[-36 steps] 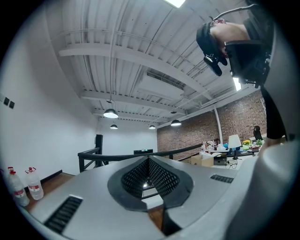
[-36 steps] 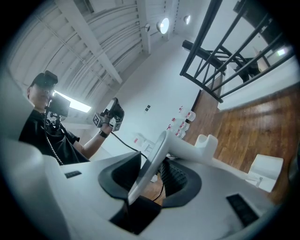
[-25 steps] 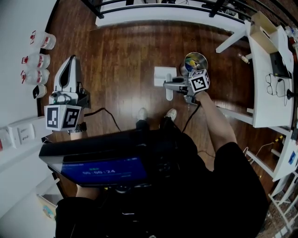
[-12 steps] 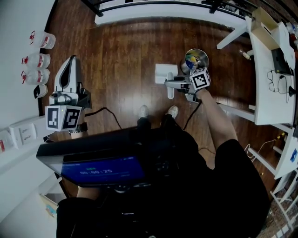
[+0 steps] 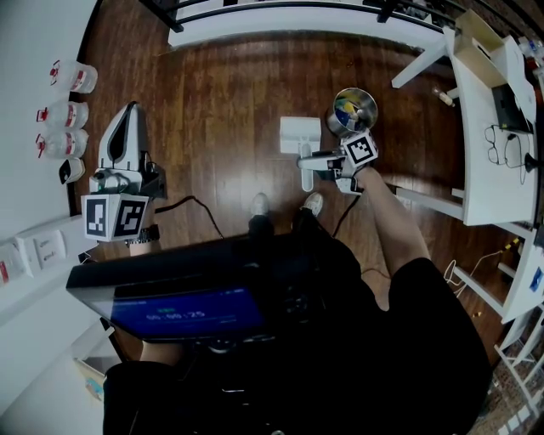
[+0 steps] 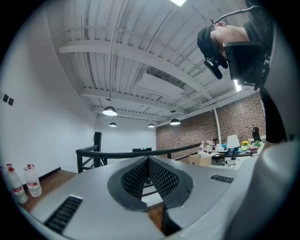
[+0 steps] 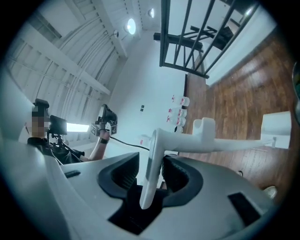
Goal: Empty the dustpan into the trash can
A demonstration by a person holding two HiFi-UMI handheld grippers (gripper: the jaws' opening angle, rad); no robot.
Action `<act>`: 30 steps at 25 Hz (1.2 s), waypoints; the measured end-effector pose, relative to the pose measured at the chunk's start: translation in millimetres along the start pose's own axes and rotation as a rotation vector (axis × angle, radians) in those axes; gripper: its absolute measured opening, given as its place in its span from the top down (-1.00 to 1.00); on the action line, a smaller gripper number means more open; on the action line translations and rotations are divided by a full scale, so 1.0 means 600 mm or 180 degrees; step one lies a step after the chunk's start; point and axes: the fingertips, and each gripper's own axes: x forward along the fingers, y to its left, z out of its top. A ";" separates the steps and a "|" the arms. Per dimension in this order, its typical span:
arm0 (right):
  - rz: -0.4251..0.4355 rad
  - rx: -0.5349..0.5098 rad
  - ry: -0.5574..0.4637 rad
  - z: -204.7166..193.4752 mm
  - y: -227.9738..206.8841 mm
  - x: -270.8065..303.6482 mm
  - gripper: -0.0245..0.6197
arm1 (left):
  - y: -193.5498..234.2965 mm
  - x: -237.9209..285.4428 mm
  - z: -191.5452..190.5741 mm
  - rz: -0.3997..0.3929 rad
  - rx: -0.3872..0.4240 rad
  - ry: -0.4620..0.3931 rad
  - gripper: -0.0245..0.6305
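A white dustpan (image 5: 299,134) lies low over the wooden floor, just left of the round metal trash can (image 5: 354,111), which has colourful litter inside. Its handle (image 7: 211,140) runs back between the jaws of my right gripper (image 5: 314,161). Those jaws have just been opening. In the right gripper view (image 7: 152,174) a gap shows beside the handle's flat end, so the pads no longer clamp it. My left gripper (image 5: 129,119) is held far off at the left, pointing away across the room. Its jaws (image 6: 149,164) are shut with nothing in them.
Several plastic bottles (image 5: 70,76) stand along the left wall. A white desk (image 5: 489,144) with glasses on it fills the right side, and a black railing (image 5: 280,7) crosses the top. The person's shoes (image 5: 259,206) and a black cable (image 5: 191,204) are on the floor.
The right gripper has rolled a little and sunk slightly towards the floor with the dustpan handle between its jaws. The left gripper has stayed where it was.
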 end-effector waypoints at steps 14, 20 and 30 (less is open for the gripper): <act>0.0164 0.0390 0.0214 -0.058 -0.001 0.012 0.25 | -0.001 0.003 0.001 0.0000 -0.0010 -0.0025 0.93; 0.0171 0.0501 0.0152 -0.071 -0.005 0.008 0.25 | -0.002 0.003 -0.001 -0.0014 -0.0022 -0.0029 0.93; 0.0087 0.0588 0.0154 -0.084 -0.009 0.001 0.12 | -0.003 0.004 0.003 -0.0039 -0.0033 -0.0050 0.93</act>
